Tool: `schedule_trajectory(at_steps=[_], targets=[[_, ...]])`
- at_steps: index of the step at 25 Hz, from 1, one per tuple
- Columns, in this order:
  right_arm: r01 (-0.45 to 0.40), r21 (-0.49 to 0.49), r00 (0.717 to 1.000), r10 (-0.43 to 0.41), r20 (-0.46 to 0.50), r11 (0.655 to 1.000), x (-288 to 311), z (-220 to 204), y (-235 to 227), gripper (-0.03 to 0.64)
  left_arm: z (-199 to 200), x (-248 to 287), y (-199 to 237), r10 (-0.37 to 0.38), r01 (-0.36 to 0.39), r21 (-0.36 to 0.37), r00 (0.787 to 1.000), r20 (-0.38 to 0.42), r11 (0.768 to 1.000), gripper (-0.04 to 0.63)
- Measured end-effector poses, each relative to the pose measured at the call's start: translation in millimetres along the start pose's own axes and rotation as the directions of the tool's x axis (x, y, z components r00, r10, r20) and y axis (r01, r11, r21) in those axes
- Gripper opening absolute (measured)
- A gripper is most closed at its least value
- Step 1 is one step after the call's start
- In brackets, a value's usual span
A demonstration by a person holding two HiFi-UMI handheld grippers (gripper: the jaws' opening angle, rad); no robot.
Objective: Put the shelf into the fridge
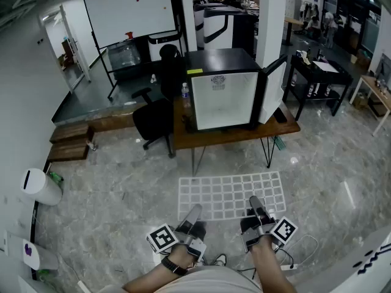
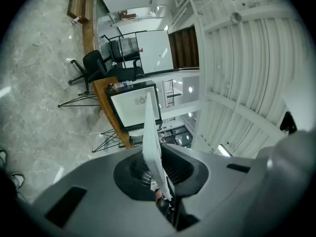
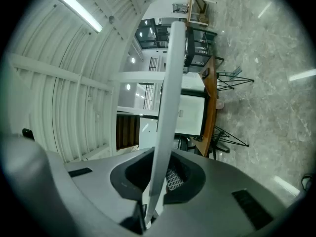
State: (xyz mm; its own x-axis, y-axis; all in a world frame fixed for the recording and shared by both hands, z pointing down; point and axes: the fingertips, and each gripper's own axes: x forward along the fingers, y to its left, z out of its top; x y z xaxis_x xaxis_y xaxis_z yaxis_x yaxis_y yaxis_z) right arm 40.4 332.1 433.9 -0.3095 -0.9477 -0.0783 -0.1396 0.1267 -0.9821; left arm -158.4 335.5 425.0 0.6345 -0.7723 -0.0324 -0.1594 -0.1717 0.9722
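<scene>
A white wire grid shelf [image 1: 232, 195] is held flat above the floor in front of me. My left gripper [image 1: 194, 215] is shut on its near left edge and my right gripper [image 1: 256, 207] on its near right edge. The left gripper view shows the shelf [image 2: 150, 137] edge-on between the jaws of the left gripper [image 2: 159, 180]. The right gripper view shows the shelf [image 3: 168, 107] the same way, clamped in the right gripper [image 3: 152, 191]. The black mini fridge [image 1: 223, 90] stands ahead on a wooden table [image 1: 183, 136]. Its door [image 1: 274, 90] is swung open to the right, and the white inside faces me.
A black office chair [image 1: 153, 118] stands left of the table, and a water bottle [image 1: 185, 93] stands beside the fridge. A whiteboard [image 1: 131, 8] is behind, wooden steps [image 1: 70, 140] and a white bin [image 1: 41, 187] to the left, a black desk [image 1: 317, 72] to the right.
</scene>
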Motion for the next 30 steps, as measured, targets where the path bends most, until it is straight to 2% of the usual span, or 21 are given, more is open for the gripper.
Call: schedule_trajectory(at_steps=[3,13,18,27,30], targets=[[0.001,-0.005,1.0,-0.001,-0.002,1.0,1,0,-1,0.048,-2,3,-6,-0.027,0.027,-0.037,1.0,0.007,0.999,0.029],[-0.003,0.021,1.0,0.003,0.001,1.0,-3,2,-2,0.048,-4,1,-2,-0.008,0.008,-0.003,1.0,-0.012,1.0,0.029],[-0.01,0.021,1.0,0.01,-0.001,1.0,-3,9,-5,0.048,-11,10,-9,-0.049,0.048,-0.06,0.999,-0.002,0.997,0.029],[-0.008,0.011,0.999,0.009,-0.039,1.0,11,31,-8,0.048,-10,31,-6,-0.022,0.022,-0.012,1.0,0.006,1.0,0.029],[-0.015,0.004,0.999,0.015,-0.052,1.0,22,41,-8,0.048,-10,44,-9,-0.038,0.038,-0.024,0.999,0.022,0.999,0.029]])
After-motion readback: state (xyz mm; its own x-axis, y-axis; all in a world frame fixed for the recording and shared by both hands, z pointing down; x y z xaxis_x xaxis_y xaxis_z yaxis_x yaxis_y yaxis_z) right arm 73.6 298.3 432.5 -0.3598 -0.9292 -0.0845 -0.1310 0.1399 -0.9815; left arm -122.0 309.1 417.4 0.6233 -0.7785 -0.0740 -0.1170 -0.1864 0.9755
